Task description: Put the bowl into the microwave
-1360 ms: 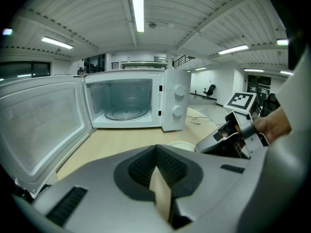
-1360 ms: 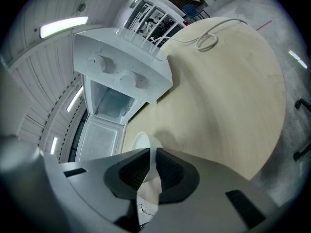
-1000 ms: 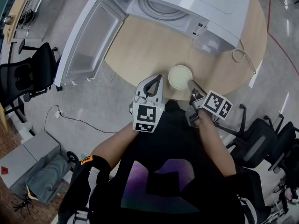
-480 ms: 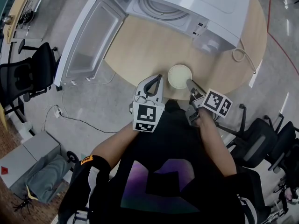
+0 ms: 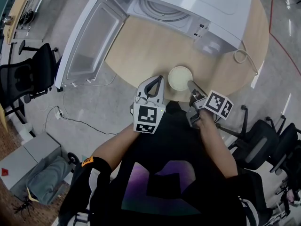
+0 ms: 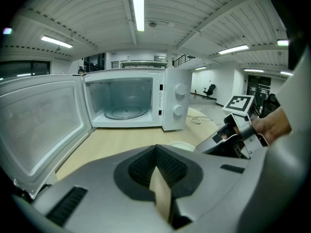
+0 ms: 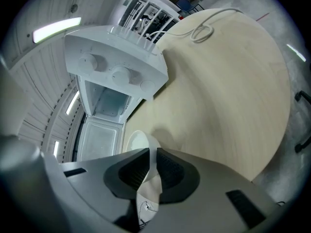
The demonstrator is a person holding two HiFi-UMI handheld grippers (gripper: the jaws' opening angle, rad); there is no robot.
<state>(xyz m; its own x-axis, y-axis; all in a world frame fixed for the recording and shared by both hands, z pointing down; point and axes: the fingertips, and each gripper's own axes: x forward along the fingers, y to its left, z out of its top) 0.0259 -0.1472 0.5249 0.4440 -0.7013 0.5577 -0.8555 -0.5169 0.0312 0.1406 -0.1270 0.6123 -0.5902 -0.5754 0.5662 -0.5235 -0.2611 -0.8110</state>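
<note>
Head view cuts the microwave (image 5: 188, 4) off at the top edge, so we see only its front part, its turntable and the door (image 5: 89, 41) swung wide to the left. The near rim of the bowl (image 5: 180, 77) is covered by the tip of the right hand-held gripper (image 5: 192, 86). From the left gripper view we make out only a thin pale sliver of the bowl (image 6: 182, 145), the rest lying behind that tool's own grey body. In the right gripper view the bowl (image 7: 133, 142) is likewise mostly hidden, and only a curved white part rises above the jaws. We cannot see inside the bowl from either gripper view. Compared with a second ago, we find almost nothing changed. The bowl and the right hand-held gripper have crept a touch toward the microwave, and the left hand-held gripper (image 5: 156, 81) has stayed put. The right hand-held gripper (image 7: 150, 166) is pinching the bowl's rim, its dark pads pressed close on either side of the thin white wall. The left hand-held gripper (image 6: 156, 152) has its jaws pressed together with nothing between them, and it points at the open microwave (image 6: 131, 103) from just beside the bowl. The bowl sits at the near edge of the round table (image 5: 141, 46), well apart from the microwave's opening, with bare wood between them. A loose cable (image 5: 240, 55) lies coiled on the table at the right of the microwave.
</note>
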